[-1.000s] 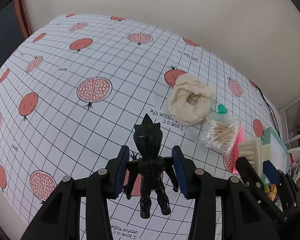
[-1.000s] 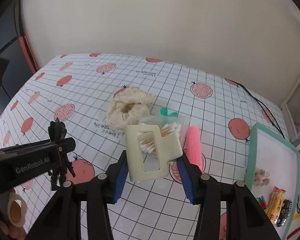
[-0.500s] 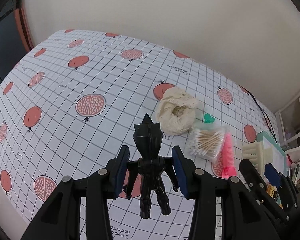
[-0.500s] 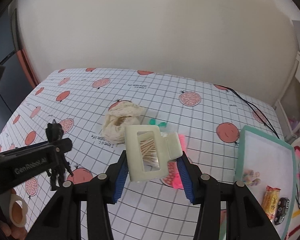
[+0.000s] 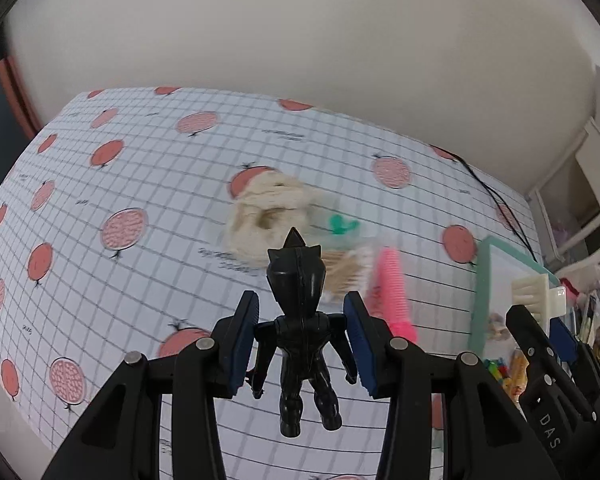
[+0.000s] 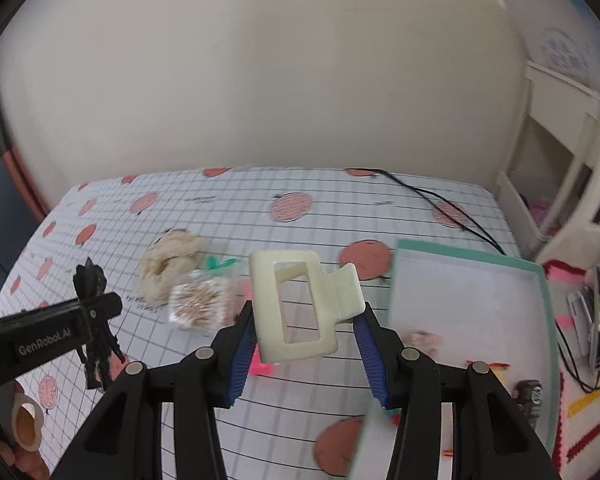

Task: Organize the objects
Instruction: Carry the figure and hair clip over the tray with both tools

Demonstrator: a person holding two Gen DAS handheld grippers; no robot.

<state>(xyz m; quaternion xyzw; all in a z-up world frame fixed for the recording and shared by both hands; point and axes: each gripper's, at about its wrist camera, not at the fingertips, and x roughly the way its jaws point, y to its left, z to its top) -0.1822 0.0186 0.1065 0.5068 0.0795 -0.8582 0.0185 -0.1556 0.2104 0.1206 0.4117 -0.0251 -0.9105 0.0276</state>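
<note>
Both of your grippers have swung right over the past second, away from the loose pile and toward the green-rimmed tray (image 6: 470, 249), which now fills far more of the right wrist view than it did. Your left gripper (image 5: 300, 340) stays clamped on the black toy figure (image 5: 298, 320), held off the table by its shoulders with legs dangling. Your right gripper (image 6: 306, 350) keeps its pads closed on the cream hair claw (image 6: 296, 304), carried above the table at the tray's near-left edge. That reads as two items lifted and on their way to the tray, with neither yet set down.

Left behind on the table are the cream scrunchie (image 5: 268, 216), a bag of cotton swabs (image 6: 198, 306), a pink comb (image 5: 392, 292) and a small green clip (image 5: 342, 225). Inside the tray you can see a few small things, too blurred to name.

The pomegranate-print grid tablecloth (image 5: 140, 168) covers the table, which stands against a plain beige wall (image 6: 280, 80). A black cable (image 6: 444, 204) trails over the far right corner, beside white furniture.
</note>
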